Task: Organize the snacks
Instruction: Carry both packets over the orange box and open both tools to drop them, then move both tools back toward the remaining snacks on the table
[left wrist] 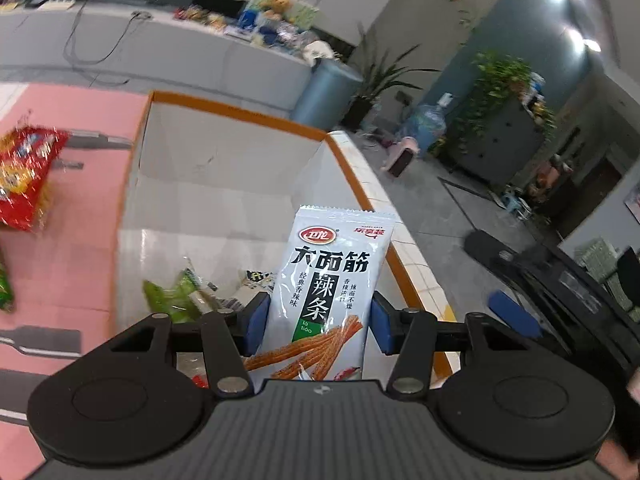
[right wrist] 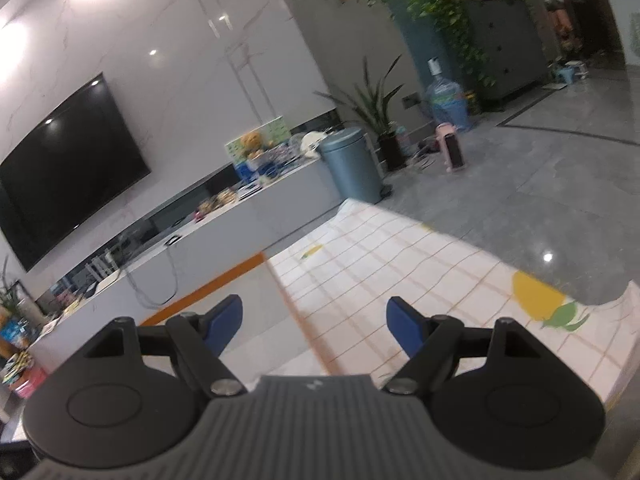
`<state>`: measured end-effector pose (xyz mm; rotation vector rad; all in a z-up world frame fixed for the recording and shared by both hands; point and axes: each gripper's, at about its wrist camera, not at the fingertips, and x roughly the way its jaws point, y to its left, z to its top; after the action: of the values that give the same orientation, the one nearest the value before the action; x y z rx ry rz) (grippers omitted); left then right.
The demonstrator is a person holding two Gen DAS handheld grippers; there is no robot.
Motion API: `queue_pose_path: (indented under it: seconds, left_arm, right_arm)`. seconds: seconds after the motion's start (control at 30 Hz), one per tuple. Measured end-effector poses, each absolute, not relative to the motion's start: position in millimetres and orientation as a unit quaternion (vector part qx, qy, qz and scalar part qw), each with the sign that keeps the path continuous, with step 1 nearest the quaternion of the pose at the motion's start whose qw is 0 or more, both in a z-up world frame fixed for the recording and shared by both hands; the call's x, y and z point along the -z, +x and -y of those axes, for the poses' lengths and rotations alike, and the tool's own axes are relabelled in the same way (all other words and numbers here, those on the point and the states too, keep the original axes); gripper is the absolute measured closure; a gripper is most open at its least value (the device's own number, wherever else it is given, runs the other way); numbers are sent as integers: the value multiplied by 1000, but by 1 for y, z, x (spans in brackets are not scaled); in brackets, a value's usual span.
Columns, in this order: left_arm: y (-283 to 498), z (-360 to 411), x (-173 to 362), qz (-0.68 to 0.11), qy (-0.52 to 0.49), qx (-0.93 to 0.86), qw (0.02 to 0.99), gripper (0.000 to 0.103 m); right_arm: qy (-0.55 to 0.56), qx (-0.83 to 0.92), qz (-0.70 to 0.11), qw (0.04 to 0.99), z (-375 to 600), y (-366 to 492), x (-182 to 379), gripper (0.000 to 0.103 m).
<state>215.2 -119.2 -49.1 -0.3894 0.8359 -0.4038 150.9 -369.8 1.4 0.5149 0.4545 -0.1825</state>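
My left gripper [left wrist: 318, 322] is shut on a white spicy-strip snack packet [left wrist: 326, 288] and holds it upright over the open white box with an orange rim [left wrist: 240, 110]. A green snack bag [left wrist: 176, 294] and other packets lie in the box bottom. A red snack bag [left wrist: 26, 176] lies on the pink mat to the left. My right gripper [right wrist: 314, 326] is open and empty, above the box's orange edge [right wrist: 208, 290] and the checked tablecloth [right wrist: 400, 264]. It also shows at the right of the left wrist view [left wrist: 516, 308].
A pink mat [left wrist: 60, 248] covers the table left of the box. A green packet edge [left wrist: 5, 288] shows at the far left. Beyond the table stand a blue bin [right wrist: 352, 164], a TV console [right wrist: 240, 216], plants and a water jug [right wrist: 444, 100].
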Motion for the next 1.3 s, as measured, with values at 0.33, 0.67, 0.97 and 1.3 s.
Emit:
queue_pose_path:
  seconds: [0.33, 0.67, 0.97, 1.3]
  left_arm:
    - [238, 163, 61, -410, -188, 152, 880, 44]
    - [222, 171, 53, -388, -178, 151, 892, 19]
    - [215, 157, 37, -393, -170, 143, 892, 18]
    - [192, 127, 27, -410, -141, 112, 894, 18]
  right_arm:
    - [275, 135, -212, 928, 396, 144, 1, 26]
    - [264, 146, -212, 930, 397, 145, 2, 26]
    - [242, 142, -218, 935, 387, 148, 1, 26]
    - [206, 145, -248, 935, 373, 153, 3, 26]
